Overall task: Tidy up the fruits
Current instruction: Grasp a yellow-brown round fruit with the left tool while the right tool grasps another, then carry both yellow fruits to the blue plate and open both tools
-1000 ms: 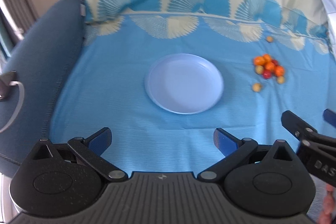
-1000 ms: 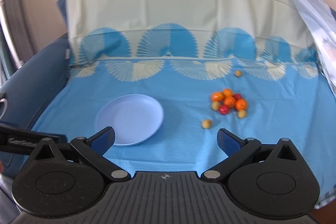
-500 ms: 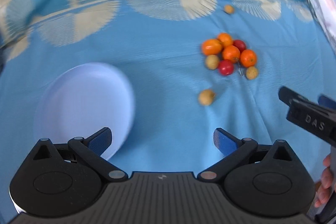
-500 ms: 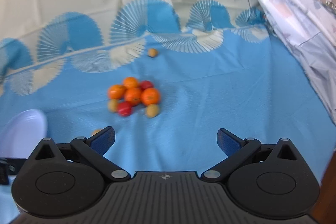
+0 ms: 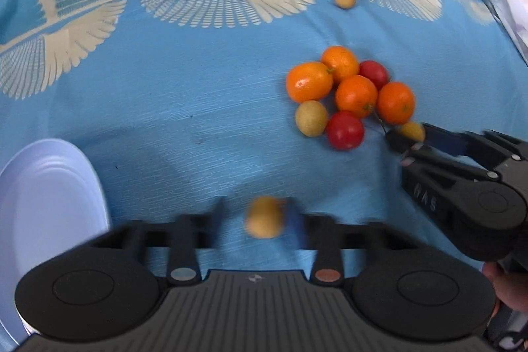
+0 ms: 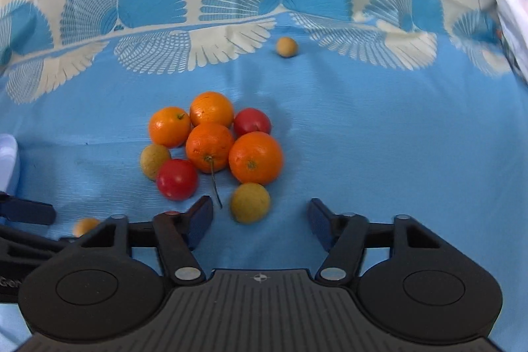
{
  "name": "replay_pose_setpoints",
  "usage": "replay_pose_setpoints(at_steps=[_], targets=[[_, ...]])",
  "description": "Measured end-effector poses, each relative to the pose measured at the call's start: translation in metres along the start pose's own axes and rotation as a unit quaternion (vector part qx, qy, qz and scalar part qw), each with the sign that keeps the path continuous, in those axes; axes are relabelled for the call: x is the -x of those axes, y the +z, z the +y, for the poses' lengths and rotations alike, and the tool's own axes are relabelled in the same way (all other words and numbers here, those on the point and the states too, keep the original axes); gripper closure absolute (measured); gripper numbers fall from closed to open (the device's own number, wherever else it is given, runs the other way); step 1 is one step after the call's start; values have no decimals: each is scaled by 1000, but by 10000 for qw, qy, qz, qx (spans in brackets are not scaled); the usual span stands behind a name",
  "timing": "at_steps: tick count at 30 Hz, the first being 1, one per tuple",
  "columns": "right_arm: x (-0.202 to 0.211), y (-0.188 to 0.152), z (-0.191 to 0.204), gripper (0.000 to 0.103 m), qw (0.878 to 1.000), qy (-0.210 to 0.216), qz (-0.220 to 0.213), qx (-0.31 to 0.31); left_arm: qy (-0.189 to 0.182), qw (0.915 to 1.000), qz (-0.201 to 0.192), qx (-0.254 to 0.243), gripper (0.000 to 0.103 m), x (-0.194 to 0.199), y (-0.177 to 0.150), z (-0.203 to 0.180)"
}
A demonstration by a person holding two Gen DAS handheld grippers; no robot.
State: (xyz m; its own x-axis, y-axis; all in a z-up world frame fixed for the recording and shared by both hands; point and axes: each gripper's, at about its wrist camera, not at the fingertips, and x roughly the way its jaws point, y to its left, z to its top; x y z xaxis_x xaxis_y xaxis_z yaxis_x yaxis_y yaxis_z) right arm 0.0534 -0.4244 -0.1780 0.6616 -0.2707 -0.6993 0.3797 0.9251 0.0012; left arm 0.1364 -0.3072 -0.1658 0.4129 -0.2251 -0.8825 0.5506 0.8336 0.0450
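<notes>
Woven blue cloth (image 6: 379, 154) bears glossy round oranges (image 6: 209, 147), matte yellow fruit (image 6: 249, 203).

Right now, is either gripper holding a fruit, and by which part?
Neither yet. The left gripper and right gripper each bracket a small yellow fruit with jaws apart, fingers not visibly touching.

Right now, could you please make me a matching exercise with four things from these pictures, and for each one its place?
Things:
1. plate
2. lone small yellow fruit
3. left hand-held gripper
4. right hand-held gripper

Places:
A. around the yellow fruit at the near edge of the pile
B. far away, by the cloth's fan pattern
C. at the left edge, no fruit seen on it
D. around a yellow fruit lying apart from the pile

Pairs: 1-C, 2-B, 3-D, 4-A
</notes>
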Motion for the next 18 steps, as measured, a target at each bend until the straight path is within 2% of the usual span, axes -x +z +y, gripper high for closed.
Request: replay_pose_setpoints(at_steps=[1, 4, 8, 12, 18], targets=[[2, -1, 0, 77, 10000, -15, -30, 6, -85, 9999, 57, 78, 76, 5, 0, 3], [17, -5, -7, 77, 9991, -76, 9, -406, -249, 9992, -23, 319, 76, 27, -4, 13], [66, -13, -15, 76, 9949, -43, -256, -974, -327, 9979, -248, 500, 76, 76, -16, 28], [128, -19, -2, 76, 9926, 148, -584, -1053, -168, 9972, -455, 569, 76, 135, -37, 47], [212, -26, 48, 76, 9902, 928, -759, -711, 284, 9946, -484, 878, 76, 216, -86, 91]])
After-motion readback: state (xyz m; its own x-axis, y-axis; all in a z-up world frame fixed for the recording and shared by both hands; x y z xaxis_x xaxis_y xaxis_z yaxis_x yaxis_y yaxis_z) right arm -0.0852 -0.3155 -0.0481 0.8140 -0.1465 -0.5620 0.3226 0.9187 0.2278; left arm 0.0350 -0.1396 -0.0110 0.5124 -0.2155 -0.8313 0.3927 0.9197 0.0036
